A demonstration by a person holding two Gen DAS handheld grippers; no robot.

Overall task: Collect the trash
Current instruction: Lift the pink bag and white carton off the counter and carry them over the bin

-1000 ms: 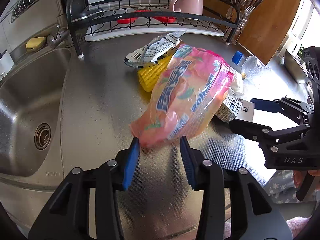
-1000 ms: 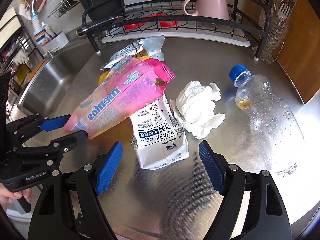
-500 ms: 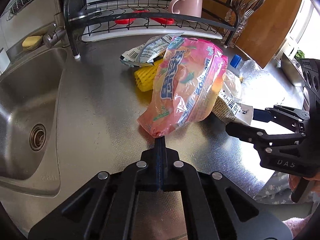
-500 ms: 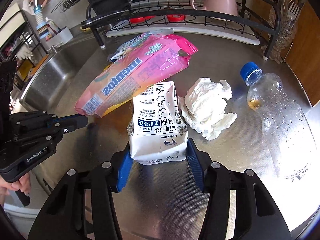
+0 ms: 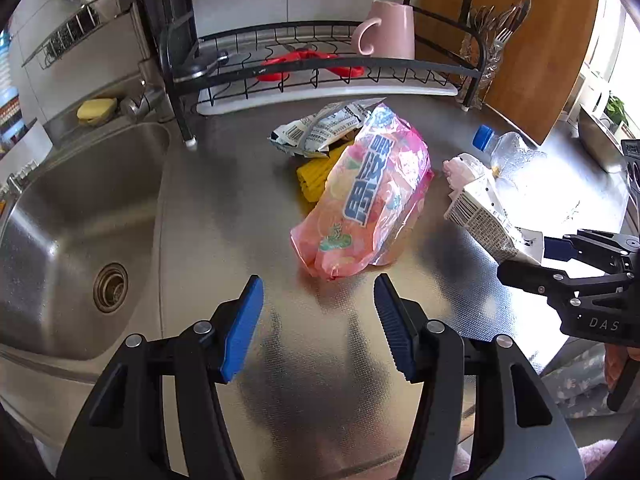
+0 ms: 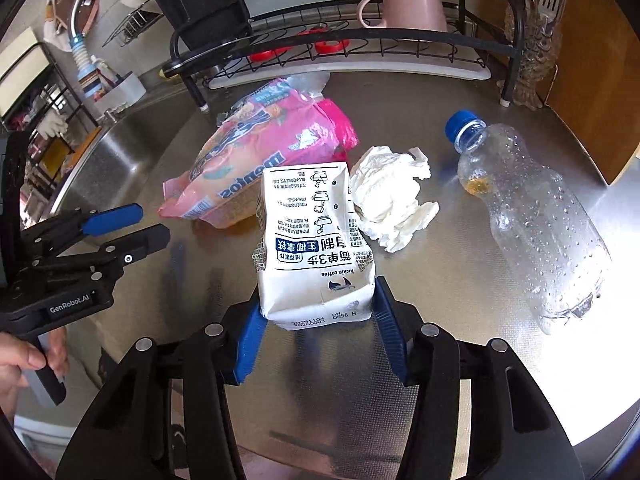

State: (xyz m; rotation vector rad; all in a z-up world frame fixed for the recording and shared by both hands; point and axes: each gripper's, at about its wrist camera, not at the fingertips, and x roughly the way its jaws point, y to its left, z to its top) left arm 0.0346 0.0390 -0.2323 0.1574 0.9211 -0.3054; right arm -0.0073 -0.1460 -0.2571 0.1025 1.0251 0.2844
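The right gripper is clamped on the near end of the white coffee bag, its blue pads pressing both sides. The left gripper has just been opening; its jaws stand apart with nothing between them, just short of the pink candy bag, which lies on the steel counter near its middle.

Behind the pink candy bag, toward the back edge, lie a yellow corn-like piece and a silver wrapper, both touching it. A crumpled tissue sits just beside the coffee bag, and a clear bottle with a blue cap lies on its side toward the counter's right edge, apart from the tissue. A black dish rack with a pink mug runs along the back edge; the sink adjoins the left edge.
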